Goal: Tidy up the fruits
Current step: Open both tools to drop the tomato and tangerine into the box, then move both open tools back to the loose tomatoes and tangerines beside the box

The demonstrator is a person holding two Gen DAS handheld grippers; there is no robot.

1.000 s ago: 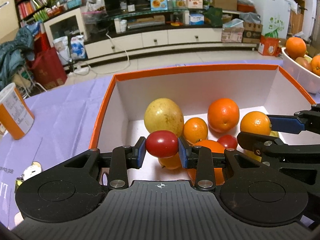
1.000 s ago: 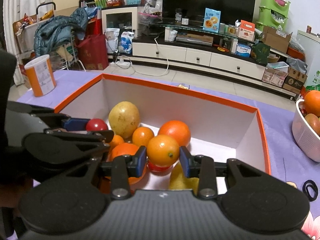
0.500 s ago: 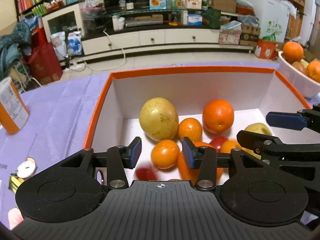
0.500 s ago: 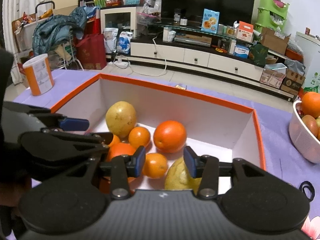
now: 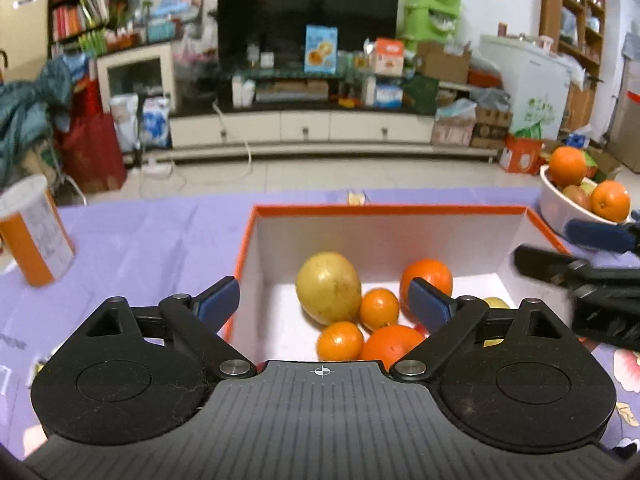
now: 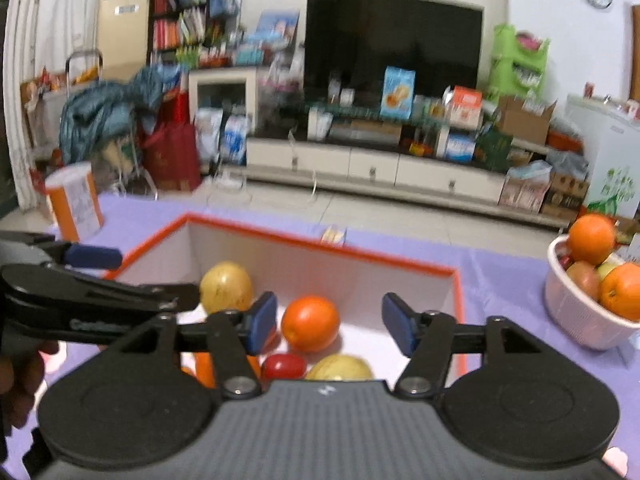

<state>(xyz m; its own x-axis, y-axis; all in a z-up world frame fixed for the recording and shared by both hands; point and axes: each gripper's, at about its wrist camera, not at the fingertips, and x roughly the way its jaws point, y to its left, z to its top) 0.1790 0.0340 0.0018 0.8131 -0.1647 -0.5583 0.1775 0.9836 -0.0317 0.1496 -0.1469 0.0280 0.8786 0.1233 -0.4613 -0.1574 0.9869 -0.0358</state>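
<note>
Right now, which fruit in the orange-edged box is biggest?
The yellowish round fruit near the box's left wall; it dwarfs the oranges beside it.

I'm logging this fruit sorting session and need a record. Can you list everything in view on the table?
Box: one, orange rim, white inside, table centre.
Big yellow fruit: one, in box, left.
Oranges: at least four, in box.
Red tomato: one, in box, near side.
Basket: one, white, right, holding oranges and other fruit.
Canister: one, orange and white, left.
Tablecloth: purple.
Left gripper: open, empty, jaws just opening.
Right gripper: open, empty, jaws just opening.
</note>
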